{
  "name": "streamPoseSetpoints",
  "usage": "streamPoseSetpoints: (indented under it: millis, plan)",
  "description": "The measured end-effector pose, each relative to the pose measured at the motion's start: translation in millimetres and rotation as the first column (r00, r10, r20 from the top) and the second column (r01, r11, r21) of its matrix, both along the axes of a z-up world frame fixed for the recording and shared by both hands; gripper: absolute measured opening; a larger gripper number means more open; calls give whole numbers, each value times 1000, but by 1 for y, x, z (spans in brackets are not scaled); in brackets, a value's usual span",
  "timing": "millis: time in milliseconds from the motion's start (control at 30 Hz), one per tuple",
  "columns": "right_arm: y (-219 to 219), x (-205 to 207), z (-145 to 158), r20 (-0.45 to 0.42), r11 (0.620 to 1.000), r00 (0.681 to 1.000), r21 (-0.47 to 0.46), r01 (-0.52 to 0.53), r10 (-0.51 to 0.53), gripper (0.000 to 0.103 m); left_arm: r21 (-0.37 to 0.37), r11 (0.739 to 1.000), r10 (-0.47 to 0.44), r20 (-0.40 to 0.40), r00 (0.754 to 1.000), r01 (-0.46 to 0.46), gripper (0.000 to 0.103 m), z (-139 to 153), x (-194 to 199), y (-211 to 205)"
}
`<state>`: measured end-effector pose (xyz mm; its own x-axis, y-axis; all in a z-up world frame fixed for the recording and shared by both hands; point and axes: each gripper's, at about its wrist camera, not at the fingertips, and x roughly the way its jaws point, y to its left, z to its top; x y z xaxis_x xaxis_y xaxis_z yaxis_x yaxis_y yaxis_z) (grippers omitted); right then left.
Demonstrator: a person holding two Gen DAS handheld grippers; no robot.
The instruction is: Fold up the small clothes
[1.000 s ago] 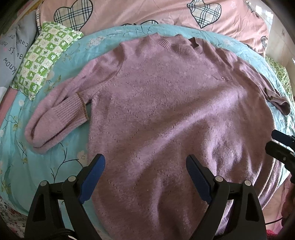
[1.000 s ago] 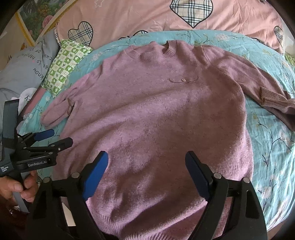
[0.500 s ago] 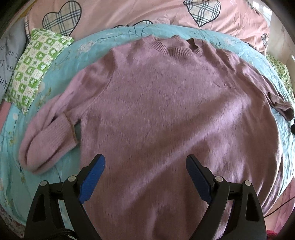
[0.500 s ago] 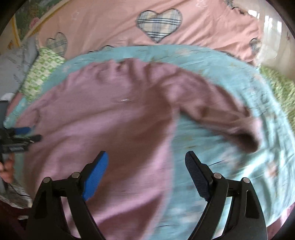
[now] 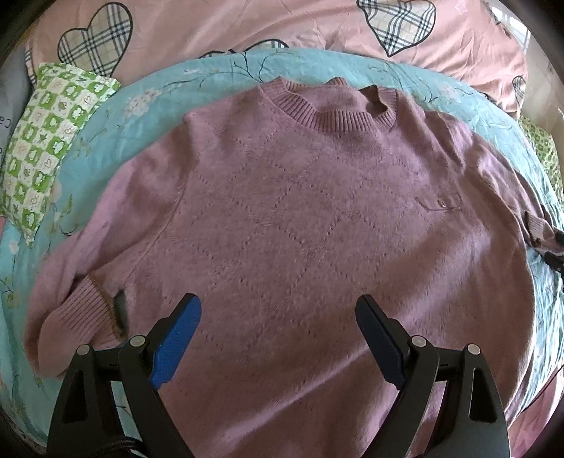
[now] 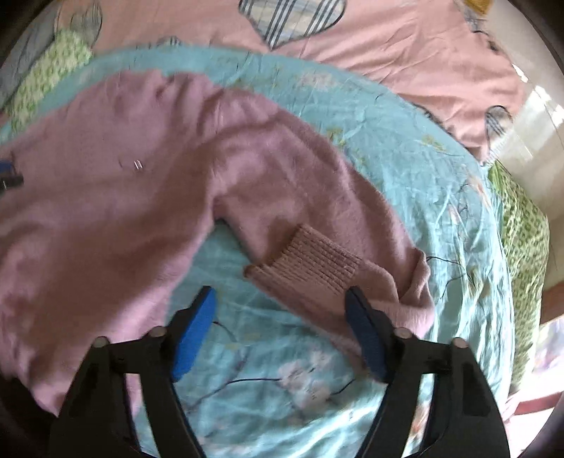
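Note:
A mauve knit sweater (image 5: 299, 225) lies flat, front up, on a turquoise floral sheet (image 5: 148, 102), neck at the far side. My left gripper (image 5: 278, 317) is open and empty above the sweater's lower body, with the folded-back left sleeve cuff (image 5: 84, 310) just to its left. My right gripper (image 6: 282, 310) is open and empty over the sheet, just in front of the ribbed cuff (image 6: 313, 260) of the right sleeve (image 6: 317, 183), which lies doubled back on itself. The right view is blurred.
A green checked pillow (image 5: 53, 137) lies at the left edge of the sheet. A pink quilt with plaid hearts (image 5: 317, 24) covers the far side. A green patterned cloth (image 6: 525, 239) lies at the bed's right edge.
My right gripper has swung right, from over the sweater's body to the right sleeve cuff. My left gripper has moved a little forward and left over the body.

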<state>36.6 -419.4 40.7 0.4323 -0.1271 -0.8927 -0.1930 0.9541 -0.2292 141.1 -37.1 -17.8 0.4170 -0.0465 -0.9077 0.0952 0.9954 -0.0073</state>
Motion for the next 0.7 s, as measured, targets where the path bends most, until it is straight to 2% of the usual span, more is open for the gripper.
streamPoseSetpoints:
  millis: [33, 100, 200, 267, 333, 400, 500, 567, 700]
  plan:
    - [-2, 4, -7, -25, 999, 1000, -38, -9, 8, 50, -3, 1000, 1, -2, 1000, -1, 90, -1, 1, -1]
    - [-9, 8, -20, -82, 996, 997, -88, -9, 2, 9, 1, 1000, 4, -10, 1000, -4, 90, -5, 5, -2]
    - [-25, 9, -10, -62, 998, 996, -19, 68, -69, 7, 8, 1000, 11, -16, 1000, -11, 90, -10, 8, 0]
    - [-29, 13, 12, -10, 987, 993, 107, 118, -118, 7, 1, 1000, 17, -17, 1000, -17, 90, -12, 8, 3]
    - [-23, 18, 34, 54, 962, 988, 243, 127, -144, 7, -5, 1000, 28, -20, 999, -28, 90, -13, 10, 7]
    - [-6, 28, 59, 122, 905, 979, 413, 100, -164, 7, -18, 999, 40, -22, 999, -40, 90, -13, 11, 14]
    - [37, 45, 70, 165, 820, 976, 571, 25, -145, 7, -44, 997, 62, -24, 998, -63, 90, -10, 10, 26]
    - [80, 64, 65, 170, 766, 981, 641, -41, -89, 7, -75, 994, 79, -31, 996, -81, 90, -8, 8, 37]
    - [161, 95, 35, 155, 707, 988, 696, -126, 23, 7, -170, 980, 95, -50, 994, -103, 90, -5, 8, 58]
